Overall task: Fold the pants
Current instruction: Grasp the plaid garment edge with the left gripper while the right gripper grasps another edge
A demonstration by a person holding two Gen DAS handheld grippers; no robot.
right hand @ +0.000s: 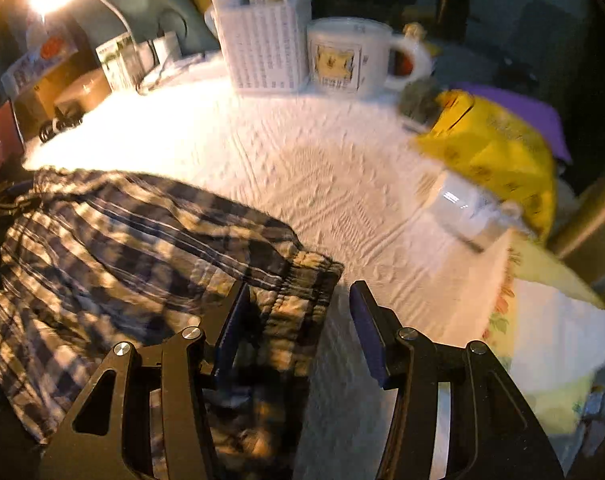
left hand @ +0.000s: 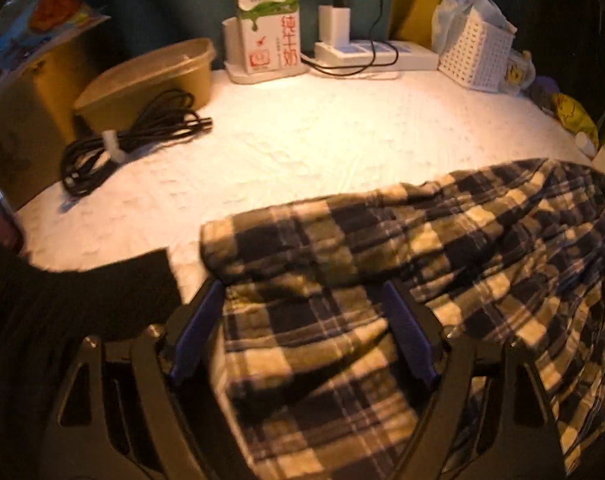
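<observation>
The plaid pants (left hand: 402, 264), dark blue and cream checks, lie bunched on the white quilted cloth (left hand: 302, 140). In the left wrist view my left gripper (left hand: 302, 292) is open, its jaws spread over one end of the pants, cloth lying between them. In the right wrist view the pants (right hand: 142, 248) fill the lower left. My right gripper (right hand: 298, 292) is open over the pants' right edge, the left finger above the cloth and the right finger above the bare white cloth (right hand: 322, 168).
A coiled black cable (left hand: 130, 144), a tan tub (left hand: 150, 76), a milk carton (left hand: 270, 28), a charger on a power strip (left hand: 366, 50) and a white basket (left hand: 476, 56) ring the far side. A mug (right hand: 350, 56), yellow bag (right hand: 498, 152) and small white bottle (right hand: 466, 208) sit on the right.
</observation>
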